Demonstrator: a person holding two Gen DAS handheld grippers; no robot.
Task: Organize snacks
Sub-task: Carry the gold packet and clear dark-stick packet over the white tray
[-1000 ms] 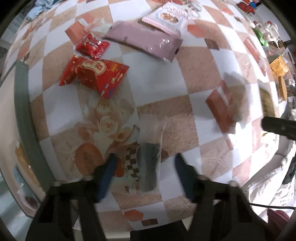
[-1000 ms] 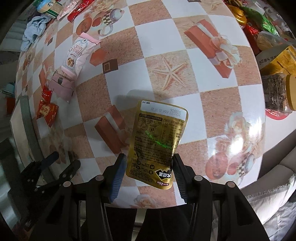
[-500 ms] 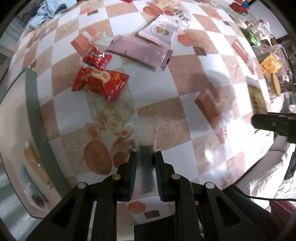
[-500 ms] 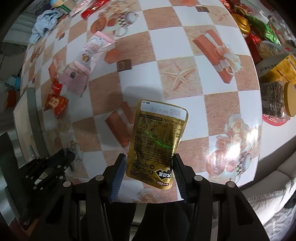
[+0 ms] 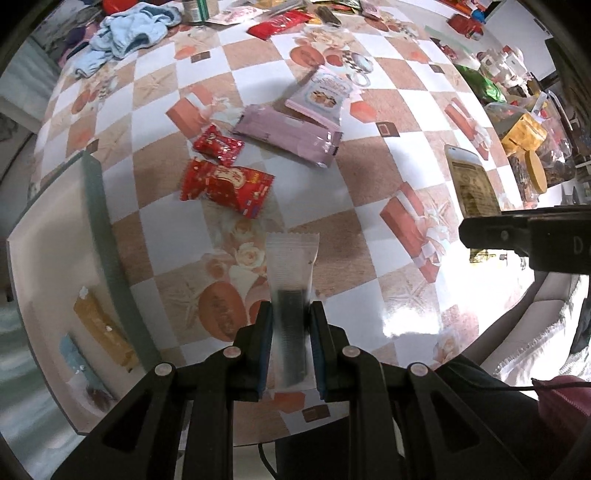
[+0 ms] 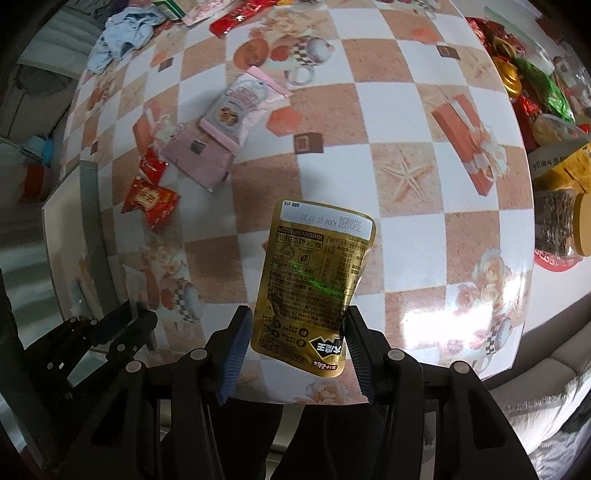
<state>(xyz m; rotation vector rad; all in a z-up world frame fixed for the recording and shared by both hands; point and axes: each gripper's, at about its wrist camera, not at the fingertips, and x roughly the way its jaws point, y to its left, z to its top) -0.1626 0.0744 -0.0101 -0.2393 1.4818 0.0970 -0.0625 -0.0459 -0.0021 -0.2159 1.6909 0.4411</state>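
My left gripper point(image 5: 290, 325) is shut on a clear wrapper with a dark snack inside point(image 5: 291, 280) and holds it above the checkered table. My right gripper point(image 6: 297, 332) is shut on a gold pouch point(image 6: 314, 269), held upright above the table; the pouch also shows at the right of the left wrist view point(image 5: 472, 184). On the table lie a large red packet point(image 5: 229, 184), a small red packet point(image 5: 218, 144), a mauve packet point(image 5: 288, 134) and a pink cookie bag point(image 5: 321, 92). The left gripper shows at the lower left of the right wrist view point(image 6: 99, 332).
A tray with a grey-green rim point(image 5: 107, 236) at the left holds a yellow bar point(image 5: 99, 332) and other small items. A blue cloth point(image 5: 129, 26) lies at the far left. Jars, bags and boxes point(image 6: 554, 173) crowd the table's right edge. A sofa lies beyond.
My left gripper closed on the clear wrapper and lifted it off the table, pulling back. My right gripper kept its hold on the gold pouch and rose a little.
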